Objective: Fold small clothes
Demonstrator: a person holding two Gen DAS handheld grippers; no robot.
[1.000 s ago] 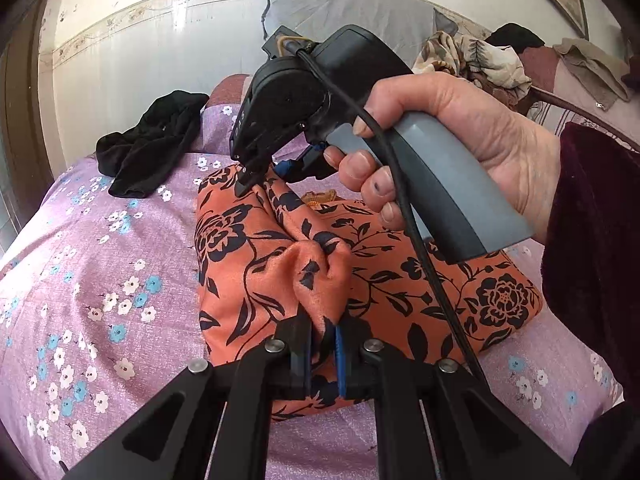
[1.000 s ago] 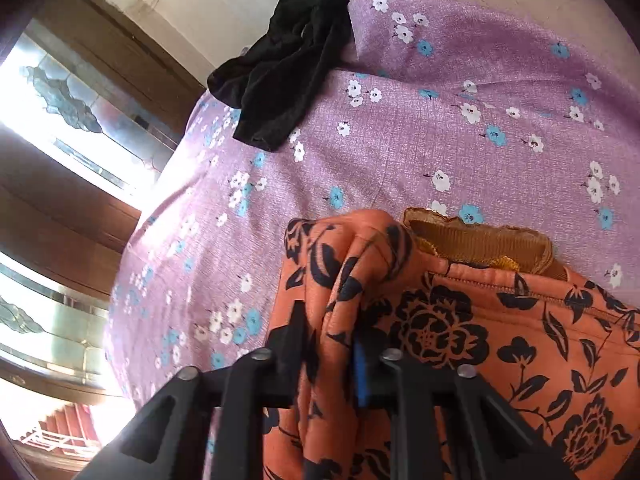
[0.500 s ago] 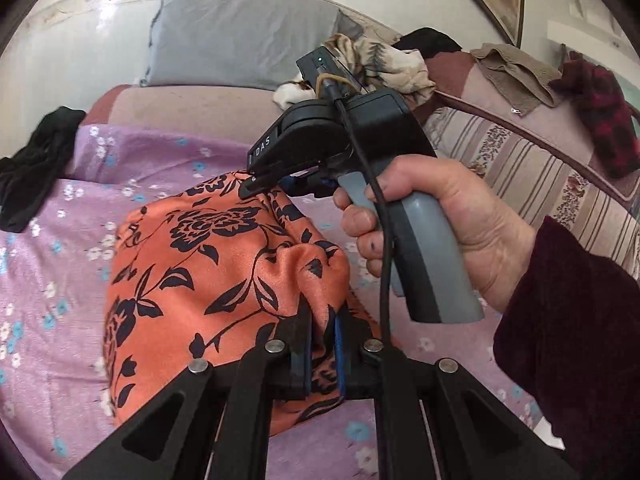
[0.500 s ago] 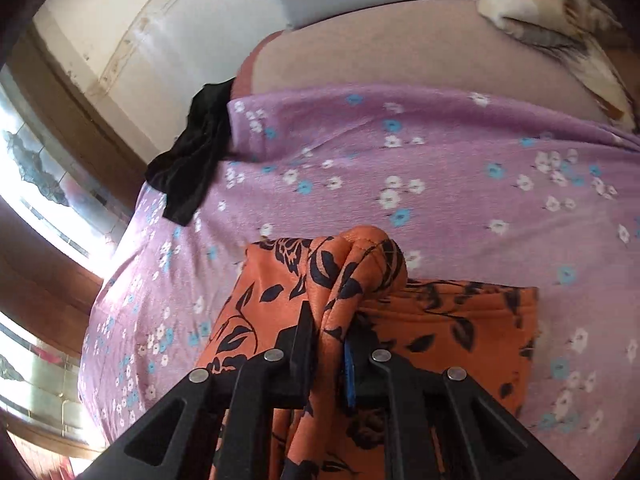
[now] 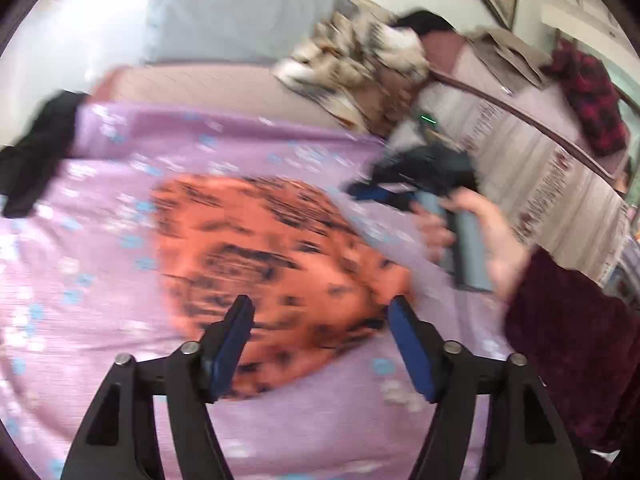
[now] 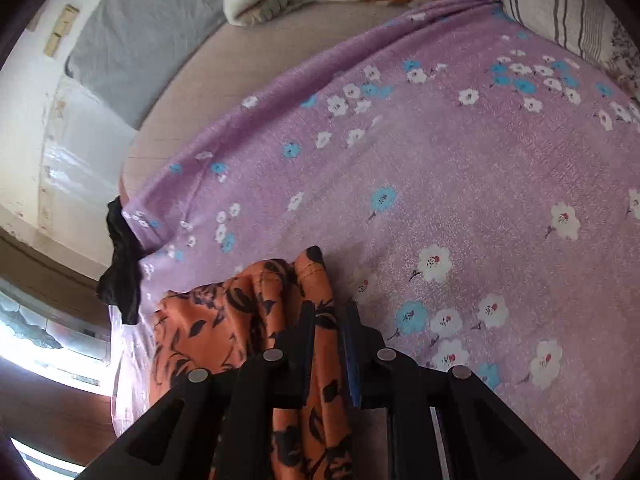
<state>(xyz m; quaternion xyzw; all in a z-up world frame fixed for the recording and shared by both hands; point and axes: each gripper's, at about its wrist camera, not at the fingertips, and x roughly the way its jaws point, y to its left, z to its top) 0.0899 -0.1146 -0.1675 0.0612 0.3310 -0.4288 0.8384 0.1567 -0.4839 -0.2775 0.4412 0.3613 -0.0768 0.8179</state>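
Observation:
The orange garment with black flowers [image 5: 260, 248] lies in a blurred heap on the purple flowered bedsheet [image 5: 80, 280]. My left gripper [image 5: 320, 312] hovers over its near edge with the jaws opening wide; the cloth lies below them and neither pad touches it. In the right wrist view a fold of the orange garment [image 6: 240, 320] runs up between the pads of my right gripper [image 6: 330, 308]. Those jaws are opening slightly with the cloth still pinched between them. From the left wrist view, the right gripper [image 5: 360, 192] sits at the garment's far right edge, held by a hand [image 5: 492, 248].
A black garment [image 5: 36, 160] lies at the sheet's far left edge, also visible as the black garment [image 6: 122, 276]. A grey pillow [image 5: 240, 12] and a patterned blanket pile [image 5: 360, 64] sit at the bed's head. Striped bedding [image 5: 540, 184] and a dark red sleeve [image 5: 568, 340] are on the right.
My left gripper let go of the orange garment and opened wide, drawing back a little. The right gripper swung to the right with its fold, and the garment now lies flatter.

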